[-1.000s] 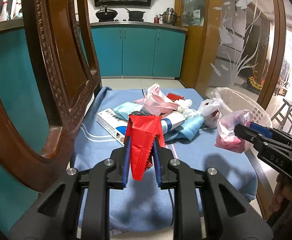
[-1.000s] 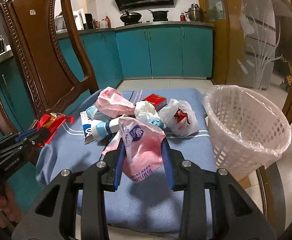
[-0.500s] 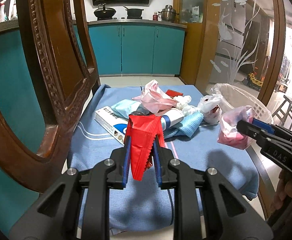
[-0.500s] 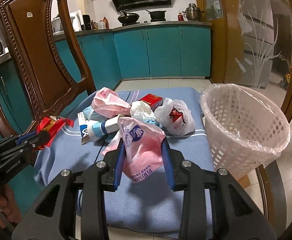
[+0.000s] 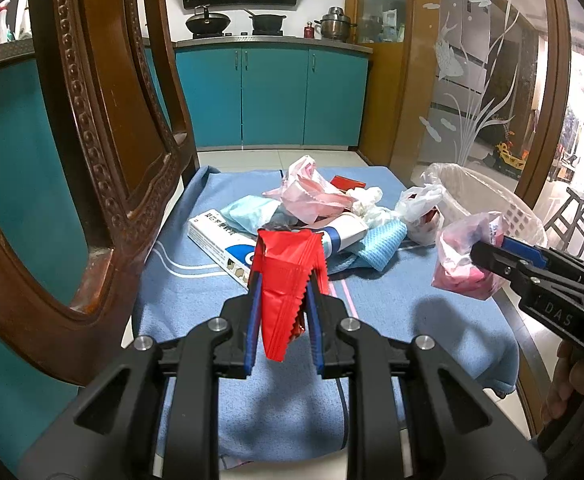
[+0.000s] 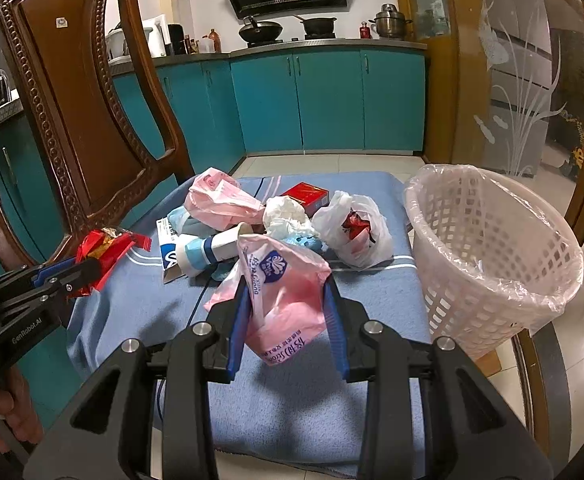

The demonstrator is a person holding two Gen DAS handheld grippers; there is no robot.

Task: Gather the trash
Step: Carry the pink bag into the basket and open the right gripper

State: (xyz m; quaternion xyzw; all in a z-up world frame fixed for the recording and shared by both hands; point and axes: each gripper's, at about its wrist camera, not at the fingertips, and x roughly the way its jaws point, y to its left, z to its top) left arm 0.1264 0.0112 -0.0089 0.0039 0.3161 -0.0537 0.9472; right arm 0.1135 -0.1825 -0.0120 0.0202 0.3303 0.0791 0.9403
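Fingers of the left gripper (image 5: 282,300) clamp a crinkled red foil snack wrapper (image 5: 288,280), held above the blue-cloth-covered surface (image 5: 392,312). Right gripper (image 6: 288,316) pinches a pink printed plastic bag (image 6: 284,292) over the same cloth, with the white lattice plastic bin lined with clear film (image 6: 488,264) at its 2 o'clock. Remaining trash pile (image 6: 276,220) sits at 12 o'clock from both grippers, just beside the bin.

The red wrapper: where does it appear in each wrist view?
Left wrist view: the red wrapper sits at center, clamped in the left gripper.
Right wrist view: the red wrapper is at far left, beside the wooden chair.
Shared landmark: the white basket, on the right in both.
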